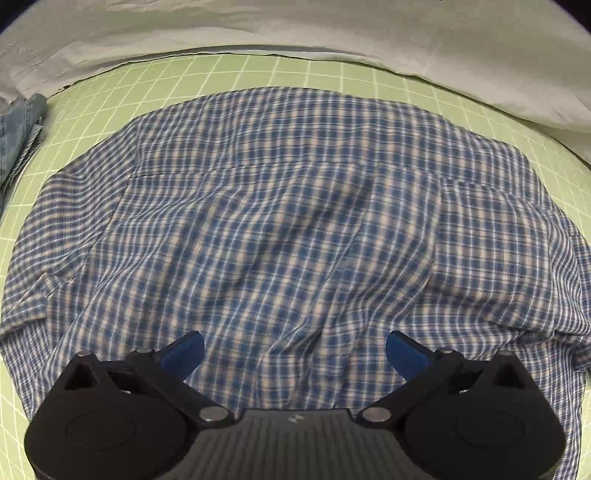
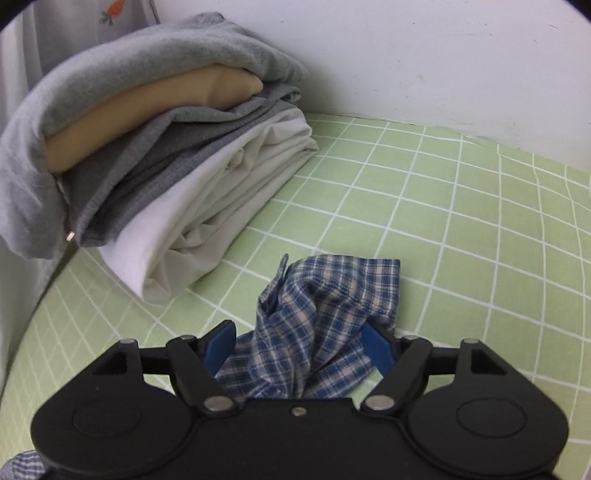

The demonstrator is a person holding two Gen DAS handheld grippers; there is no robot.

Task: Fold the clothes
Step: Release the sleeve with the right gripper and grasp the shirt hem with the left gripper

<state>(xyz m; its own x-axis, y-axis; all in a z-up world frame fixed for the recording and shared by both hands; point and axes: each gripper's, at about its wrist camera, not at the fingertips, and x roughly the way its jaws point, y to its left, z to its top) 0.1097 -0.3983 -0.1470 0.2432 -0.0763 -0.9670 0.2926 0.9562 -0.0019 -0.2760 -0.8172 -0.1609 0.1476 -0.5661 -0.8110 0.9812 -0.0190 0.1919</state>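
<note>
While my left claw hangs spread wide over the plaid shirt, its two blue pads stand well apart with nothing between them, only checked cloth beneath. That blue, white and tan shirt lies spread and rumpled across the green grid-patterned bedsheet, filling most of what the left wrist view takes in, with creases running through its middle and a seam line across its upper part. Beyond the shirt's far edge a strip of bare sheet shows, and past that strip a grey-white cloth runs along the sheet's far edge. At the sheet's far left edge a bit of blue denim lies bunched, apart from the shirt.

My right claw has a bunched part of the same plaid shirt between its blue pads; the cloth fills the gap and rises in a crumpled peak ahead of the fingers, but I cannot tell whether the pads are really pinching it or merely standing either side of it. Ahead and to the left of this claw, near the sheet's far left corner, sits a stack of folded clothes: white pieces at the bottom, dark grey above them, a tan piece next, and a light grey garment draped over the top. A white wall rises behind the sheet's far edge.
</note>
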